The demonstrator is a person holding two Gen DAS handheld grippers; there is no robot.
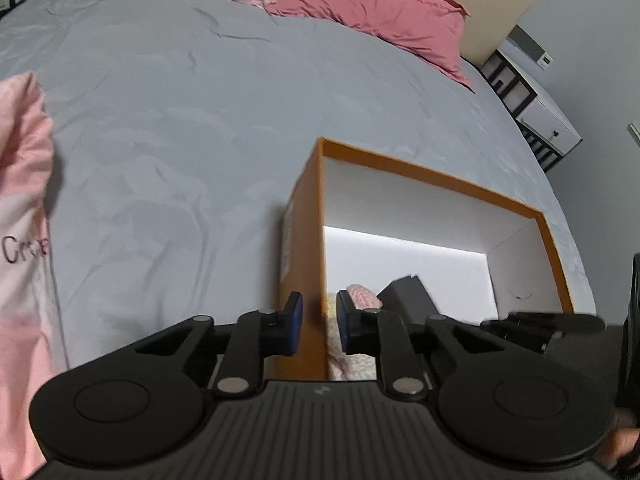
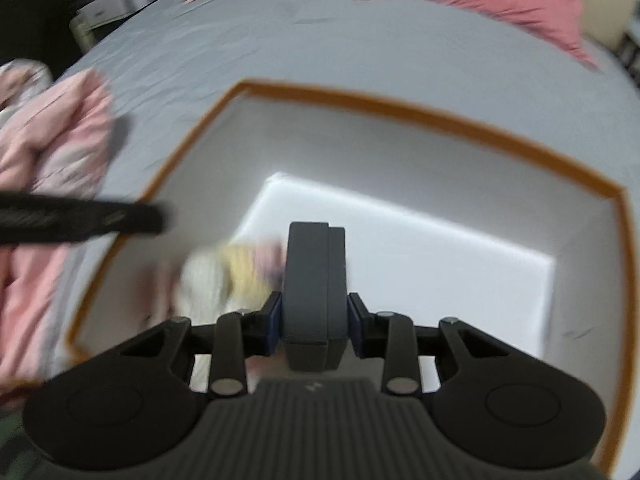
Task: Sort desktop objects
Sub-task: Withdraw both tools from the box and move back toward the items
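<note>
Right gripper [image 2: 314, 326]: black linkage arms, ribbed grey housing, blue pads clamped on both flat sides of a dark grey case [image 2: 314, 280], a smooth matt oblong with rounded upper corners and a seam running down its length, held upright above the open box [image 2: 400, 106]. Left gripper [image 1: 320, 326]: same build, blue pads [image 1: 294, 326] narrowly apart and straddling the box's near orange wall, one pad outside, one inside; whether they touch the wall cannot be told, and nothing else lies between them. Box: rigid card, orange outside and along the rim, plain white inside, a pale label on its outer left wall too blurred to read. Contents: a soft knitted bundle [image 2: 228, 276] in cream, yellow and pink, lying in the near left corner of the floor, just beside the case. Box stands on a grey, lightly creased bedsheet [image 1: 180, 120]. Pale pink fabric [image 1: 20, 220] at the left edge carries dark lettering, legible only as "Cr". Deep pink pillow [image 1: 360, 12], crumpled cotton look, at the head, by a cream padded headboard [image 1: 480, 0]
</note>
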